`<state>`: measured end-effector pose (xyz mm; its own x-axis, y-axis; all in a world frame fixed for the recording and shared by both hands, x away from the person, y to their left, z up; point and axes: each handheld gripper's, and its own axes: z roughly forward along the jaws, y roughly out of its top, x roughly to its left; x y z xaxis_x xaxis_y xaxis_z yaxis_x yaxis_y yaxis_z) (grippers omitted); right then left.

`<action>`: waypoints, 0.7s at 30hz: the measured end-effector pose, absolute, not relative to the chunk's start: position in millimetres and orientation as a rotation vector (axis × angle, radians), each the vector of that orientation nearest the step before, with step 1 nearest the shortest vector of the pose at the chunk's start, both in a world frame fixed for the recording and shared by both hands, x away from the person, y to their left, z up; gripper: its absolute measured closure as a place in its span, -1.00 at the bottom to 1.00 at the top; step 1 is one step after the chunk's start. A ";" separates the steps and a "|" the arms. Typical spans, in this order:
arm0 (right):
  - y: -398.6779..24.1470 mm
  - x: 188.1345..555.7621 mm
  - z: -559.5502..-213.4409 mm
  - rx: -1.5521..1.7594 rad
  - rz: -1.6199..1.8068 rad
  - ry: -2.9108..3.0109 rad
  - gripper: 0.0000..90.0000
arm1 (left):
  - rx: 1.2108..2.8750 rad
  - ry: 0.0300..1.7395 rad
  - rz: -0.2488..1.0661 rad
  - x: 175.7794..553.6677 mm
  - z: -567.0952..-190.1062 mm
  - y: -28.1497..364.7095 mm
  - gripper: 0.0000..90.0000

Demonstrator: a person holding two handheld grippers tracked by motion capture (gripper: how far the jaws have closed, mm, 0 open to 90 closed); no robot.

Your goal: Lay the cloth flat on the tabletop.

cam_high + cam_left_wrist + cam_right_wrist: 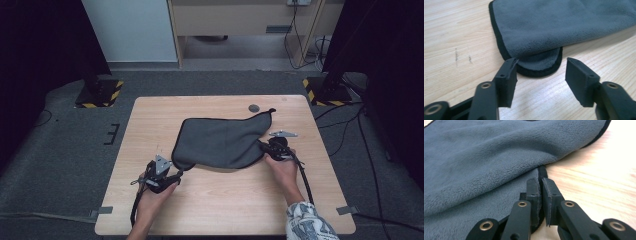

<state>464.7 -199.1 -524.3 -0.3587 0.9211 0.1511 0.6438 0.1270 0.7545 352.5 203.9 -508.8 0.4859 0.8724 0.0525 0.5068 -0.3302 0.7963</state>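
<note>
High view, grey cloth (220, 142) rumpled mid-table (150, 120), my right gripper (541, 183) pinched on its black-edged corner — the trapped hem hidden between the pads, my left gripper (540, 66) half open, the near corner just ahead of it — not gripped.

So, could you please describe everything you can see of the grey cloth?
The grey cloth is soft, fleecy fabric with black edging, lying rumpled and partly folded on the wooden table. The right gripper is shut on its near right edge. Its rounded near left corner lies between the left gripper's open jaws, not pinched.
</note>
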 end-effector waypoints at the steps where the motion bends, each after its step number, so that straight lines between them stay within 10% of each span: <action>1: -201.1 461.4 -523.0 1.512 1.094 2.058 0.87 | 1.999 1.134 0.629 352.4 -510.3 203.1 0.00; 21: -207.2 443.6 -512.8 1.468 1.100 2.078 0.86 | 2.037 1.151 0.583 375.5 -534.1 177.3 0.18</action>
